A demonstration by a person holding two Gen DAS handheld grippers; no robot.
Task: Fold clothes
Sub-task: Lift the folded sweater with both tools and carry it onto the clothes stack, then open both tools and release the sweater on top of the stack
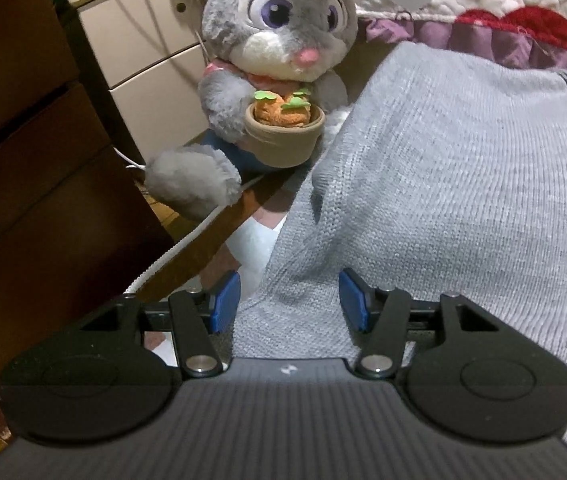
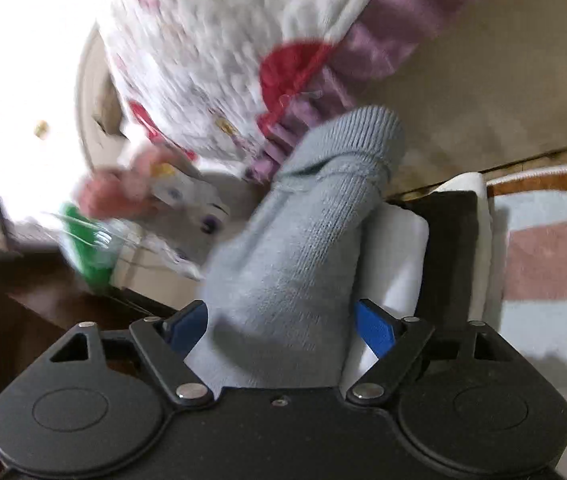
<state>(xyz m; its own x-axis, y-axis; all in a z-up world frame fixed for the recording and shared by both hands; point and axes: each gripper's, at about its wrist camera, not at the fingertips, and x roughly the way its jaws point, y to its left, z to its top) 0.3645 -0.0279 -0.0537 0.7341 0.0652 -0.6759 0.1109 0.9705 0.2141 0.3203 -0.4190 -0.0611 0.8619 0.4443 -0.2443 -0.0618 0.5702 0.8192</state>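
Note:
A grey knitted sweater point(image 1: 463, 184) fills the right half of the left wrist view, draped over a raised surface. Its lower left edge lies between the blue pads of my left gripper point(image 1: 289, 300), whose jaws stand wide apart around the cloth without pinching it. In the right wrist view a grey knitted sleeve point(image 2: 307, 240) with a ribbed cuff runs up from between the blue pads of my right gripper point(image 2: 281, 328). The jaws stand well apart with the sleeve bunched between them; the view is blurred.
A grey plush rabbit point(image 1: 267, 40) holding a carrot pot sits at the sweater's left. A beige drawer unit point(image 1: 143, 52) and dark wooden furniture point(image 1: 23, 160) stand further left. A white quilt with red and purple trim point(image 2: 211, 60) lies behind. A white cable point(image 1: 187, 240) runs below the rabbit.

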